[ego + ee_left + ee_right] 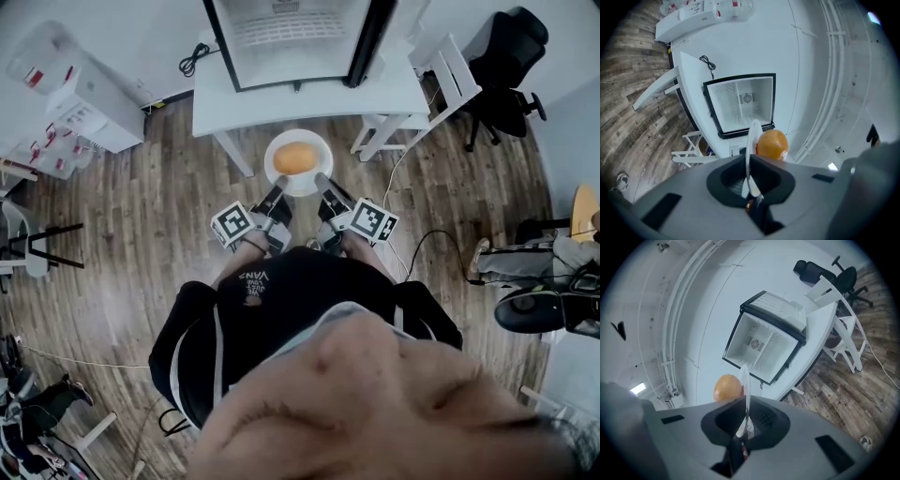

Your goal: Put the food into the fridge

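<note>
The plate point(298, 178) hangs level over the wooden floor point(141, 216), just short of the bench point(309, 101) edge, with bare boards on either side. The left hand-held gripper point(280, 190) and right hand-held gripper point(322, 181) are each clamped on the plate's near rim. The rounded orange food point(294, 157) sits at its centre, its slightly longer axis running left to right. Ahead, the fridge point(291, 42) stands open-fronted on the bench, its door point(367, 42) swung out at the right, near a white chair point(441, 80).

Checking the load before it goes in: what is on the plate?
One round orange food item sits on the white plate. Whatever lies beneath it, and the plate's underside, cannot be seen.
</note>
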`<state>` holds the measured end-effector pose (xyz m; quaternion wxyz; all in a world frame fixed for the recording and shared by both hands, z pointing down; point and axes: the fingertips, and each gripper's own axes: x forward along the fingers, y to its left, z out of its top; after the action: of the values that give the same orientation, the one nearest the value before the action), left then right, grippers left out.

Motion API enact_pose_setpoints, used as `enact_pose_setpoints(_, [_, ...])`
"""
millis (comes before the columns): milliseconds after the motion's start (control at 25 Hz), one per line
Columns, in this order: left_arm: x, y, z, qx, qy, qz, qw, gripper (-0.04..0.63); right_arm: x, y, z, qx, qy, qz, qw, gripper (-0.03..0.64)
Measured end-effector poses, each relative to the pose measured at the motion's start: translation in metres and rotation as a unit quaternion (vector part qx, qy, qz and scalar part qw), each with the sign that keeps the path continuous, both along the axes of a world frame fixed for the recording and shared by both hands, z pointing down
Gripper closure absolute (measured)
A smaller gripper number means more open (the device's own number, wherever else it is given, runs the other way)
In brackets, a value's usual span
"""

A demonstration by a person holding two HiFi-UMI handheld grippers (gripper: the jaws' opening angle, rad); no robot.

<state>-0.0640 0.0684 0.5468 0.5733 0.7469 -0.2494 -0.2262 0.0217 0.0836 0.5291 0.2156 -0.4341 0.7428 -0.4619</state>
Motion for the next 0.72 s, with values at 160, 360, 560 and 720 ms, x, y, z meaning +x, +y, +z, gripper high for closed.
enact_pose_setpoints(160, [0.006,-0.007,0.000,0.000,-0.002,-0.008,1.0000,0.566,0.007,-0.008,0.001,0.003,-0.002,-0.006,1.000,0.594])
enact_pose_setpoints(360, [0.020,-0.015,-0.005,0.004,0.014,-0.018,0.9997,0.566,0.018,-0.018,0.000,0.002,-0.004,-0.016,1.000,0.594])
enact_pose_setpoints(560, [0.029,-0.025,-0.001,0.003,0.004,-0.033,0.9994,0.566,0.030,-0.030,0.001,0.004,-0.004,-0.030,1.000,0.594])
enact_pose_setpoints(720, [0.041,-0.027,0.002,0.000,0.005,-0.044,0.9990,0.566,0.041,-0.034,0.003,0.005,-0.001,-0.040,0.999,0.594])
